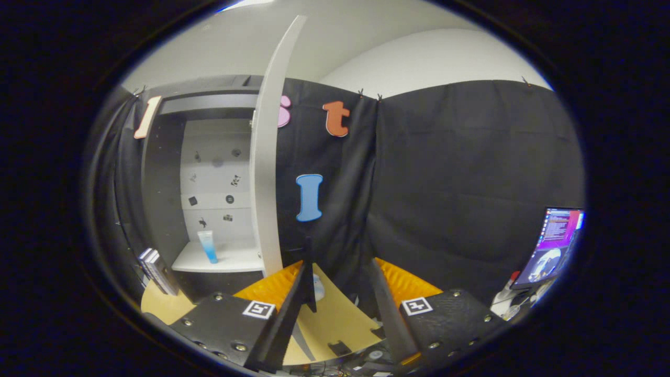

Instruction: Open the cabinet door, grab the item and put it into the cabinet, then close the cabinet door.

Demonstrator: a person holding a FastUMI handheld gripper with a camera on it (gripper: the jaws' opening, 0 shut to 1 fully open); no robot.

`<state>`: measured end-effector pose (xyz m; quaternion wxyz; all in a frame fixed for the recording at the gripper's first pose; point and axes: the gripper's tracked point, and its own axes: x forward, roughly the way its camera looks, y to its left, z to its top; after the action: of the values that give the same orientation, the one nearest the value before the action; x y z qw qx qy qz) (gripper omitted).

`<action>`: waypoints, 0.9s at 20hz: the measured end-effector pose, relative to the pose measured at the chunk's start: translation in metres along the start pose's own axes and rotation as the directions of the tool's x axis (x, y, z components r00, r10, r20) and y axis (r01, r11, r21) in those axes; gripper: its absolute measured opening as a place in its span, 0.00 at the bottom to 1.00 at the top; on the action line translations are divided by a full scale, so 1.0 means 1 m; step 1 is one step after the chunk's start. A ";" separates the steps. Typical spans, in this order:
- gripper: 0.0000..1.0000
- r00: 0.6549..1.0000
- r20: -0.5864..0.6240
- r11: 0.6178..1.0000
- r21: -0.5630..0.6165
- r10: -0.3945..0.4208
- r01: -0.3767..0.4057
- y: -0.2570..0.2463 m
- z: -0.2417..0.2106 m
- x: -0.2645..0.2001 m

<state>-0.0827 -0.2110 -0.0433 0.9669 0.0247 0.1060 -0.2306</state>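
The cabinet stands to the left beyond my fingers, with its grey door swung open edge-on toward me. On the white shelf inside stands a small tube, clear on top and blue at the bottom, upright. My gripper is open, well back from the cabinet and to the right of the door's lower edge. Nothing is between its fingers.
A tan tabletop lies under the fingers. Some dark flat books or boxes lean at the cabinet's left foot. A lit monitor stands far right. The booth's black cloth hangs straight ahead.
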 end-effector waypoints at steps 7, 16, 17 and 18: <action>0.73 0.982 -0.013 0.982 0.000 0.191 -0.191 0.044 -0.003 -0.012; 0.73 0.887 -0.045 0.888 0.025 0.460 -0.460 0.132 -0.012 -0.014; 0.73 0.883 -0.053 0.885 0.014 0.465 -0.465 0.139 -0.014 -0.009; 0.73 0.882 -0.059 0.883 0.007 0.469 -0.469 0.146 -0.015 -0.004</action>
<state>-0.0229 -0.0772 -0.0576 0.9906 0.0527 0.1261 0.0111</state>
